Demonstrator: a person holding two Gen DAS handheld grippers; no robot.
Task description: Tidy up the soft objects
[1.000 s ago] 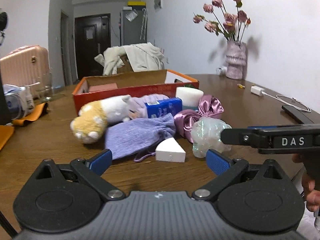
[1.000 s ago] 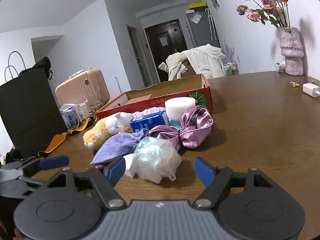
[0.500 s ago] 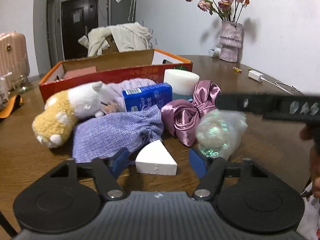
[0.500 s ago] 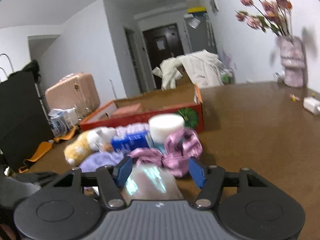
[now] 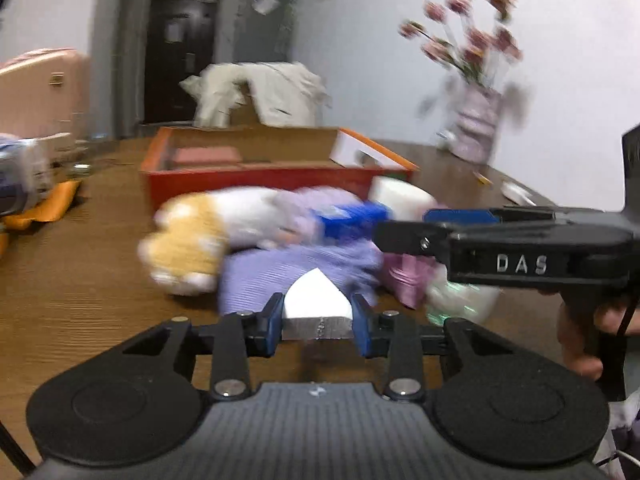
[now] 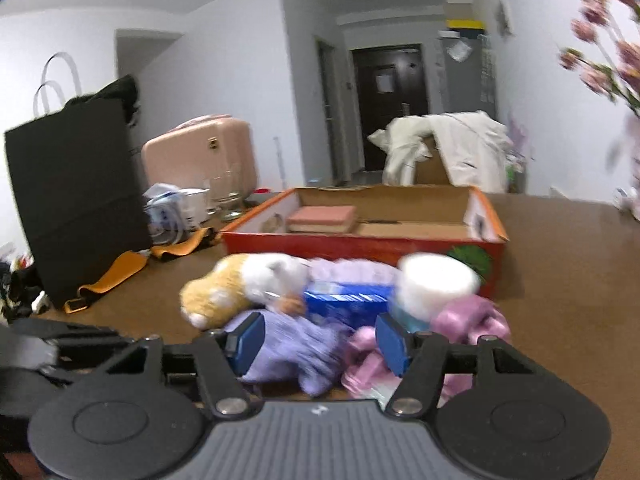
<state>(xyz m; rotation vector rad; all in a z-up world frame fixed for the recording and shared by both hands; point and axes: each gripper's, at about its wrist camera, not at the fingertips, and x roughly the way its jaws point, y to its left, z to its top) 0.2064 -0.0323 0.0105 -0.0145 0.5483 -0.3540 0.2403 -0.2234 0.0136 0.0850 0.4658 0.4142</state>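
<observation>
One readable marking: the letters "DAS"

In the left wrist view, white capitals "DAS" stand on the black side of the right gripper [image 5: 456, 216], which reaches in from the right edge. The blue packet [image 6: 346, 300] in the pile carries print, as does the paper on the dark door [image 6: 385, 80], but both are too blurred to read.

pink suitcase [image 6: 200, 152], black bag [image 6: 76, 200], flower vase [image 5: 474, 128]
</observation>
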